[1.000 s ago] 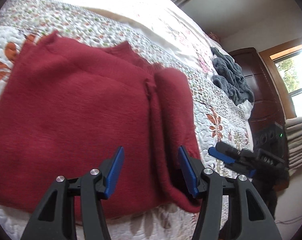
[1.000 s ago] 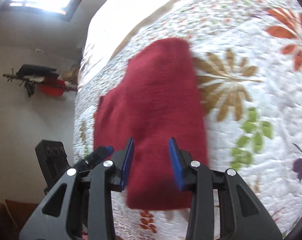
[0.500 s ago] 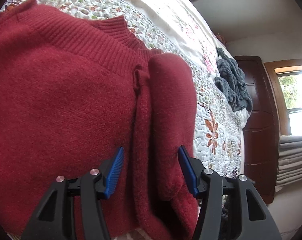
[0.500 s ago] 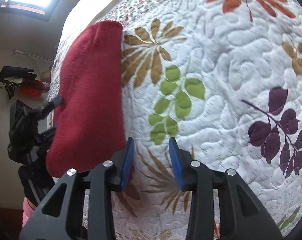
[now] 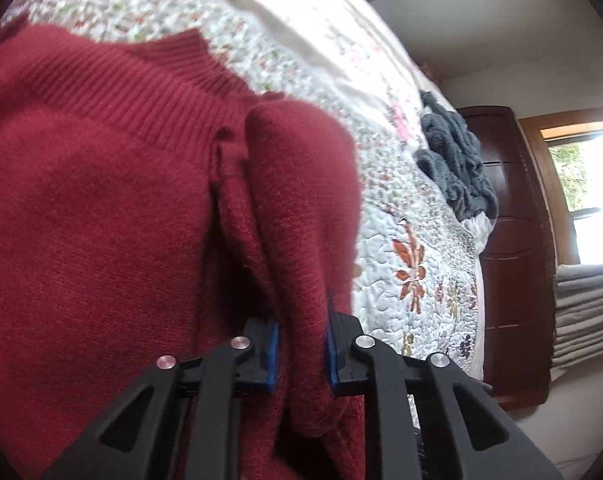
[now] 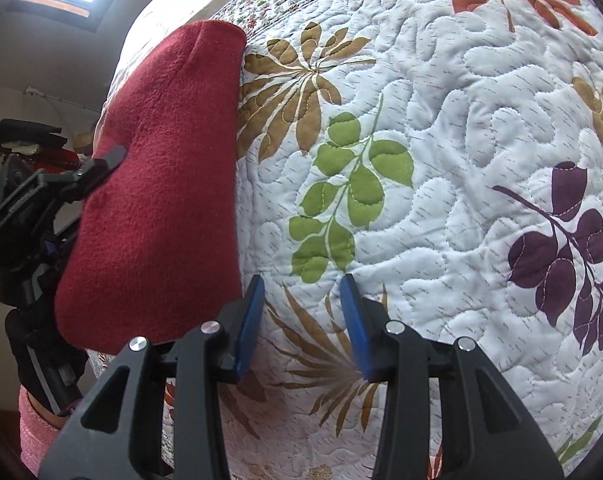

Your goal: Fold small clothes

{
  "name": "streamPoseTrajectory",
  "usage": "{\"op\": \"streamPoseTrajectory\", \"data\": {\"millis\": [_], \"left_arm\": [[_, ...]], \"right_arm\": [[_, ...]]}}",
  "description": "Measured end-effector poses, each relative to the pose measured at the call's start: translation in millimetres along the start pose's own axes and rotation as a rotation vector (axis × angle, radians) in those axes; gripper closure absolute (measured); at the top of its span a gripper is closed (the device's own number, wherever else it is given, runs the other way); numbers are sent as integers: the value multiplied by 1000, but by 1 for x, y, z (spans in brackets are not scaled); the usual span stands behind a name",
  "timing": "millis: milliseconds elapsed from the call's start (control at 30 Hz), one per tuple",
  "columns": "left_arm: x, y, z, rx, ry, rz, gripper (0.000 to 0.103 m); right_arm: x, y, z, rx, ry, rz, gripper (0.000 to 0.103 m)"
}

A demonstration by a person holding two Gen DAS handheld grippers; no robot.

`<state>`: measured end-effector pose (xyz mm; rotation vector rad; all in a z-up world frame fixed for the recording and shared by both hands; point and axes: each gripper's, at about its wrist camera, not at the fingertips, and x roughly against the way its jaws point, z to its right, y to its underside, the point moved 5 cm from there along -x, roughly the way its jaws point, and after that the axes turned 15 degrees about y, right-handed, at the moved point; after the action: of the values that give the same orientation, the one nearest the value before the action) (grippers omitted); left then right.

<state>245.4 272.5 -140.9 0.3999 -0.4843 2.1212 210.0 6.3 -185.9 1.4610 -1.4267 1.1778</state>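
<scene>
A dark red knit sweater lies on a floral quilted bedspread, its ribbed collar toward the far side. Its right sleeve is folded lengthwise along the body. My left gripper is shut on the lower part of that sleeve, blue pads pressing the knit from both sides. In the right wrist view the same red sleeve stands at the left with the left gripper at its edge. My right gripper is open just right of the sleeve, over bare quilt, holding nothing.
A grey crumpled garment lies farther along the bed near the right edge. Beyond it stand a dark wooden cabinet and a bright window. A pink sleeve of the person shows at lower left.
My left gripper moved in and shut on the folded sleeve; it was open before. The right gripper slid right off the sleeve and now sits over the quilt, still open.
</scene>
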Motion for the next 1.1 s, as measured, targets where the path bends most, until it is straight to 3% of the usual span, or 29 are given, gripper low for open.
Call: {"op": "streamPoseTrajectory", "data": {"millis": [200,433,833,1000,1100], "left_arm": [[34,-7,31,-63,86,66,88],[106,-28,30,-112,64,149,88],[214,-54,-40,-41,13,260,88],[238,-49,-78,-34,-45,272,88],[245,-45,-114,23,-74,286,88]], "right_arm": [[6,2,-14,11,-15,18,63],[10,2,-50,72,-34,35,63],[3,9,-126,189,-85,20,63],[1,16,-148,244,-90,14,63],[-1,19,-161,270,-90,7,63]]}}
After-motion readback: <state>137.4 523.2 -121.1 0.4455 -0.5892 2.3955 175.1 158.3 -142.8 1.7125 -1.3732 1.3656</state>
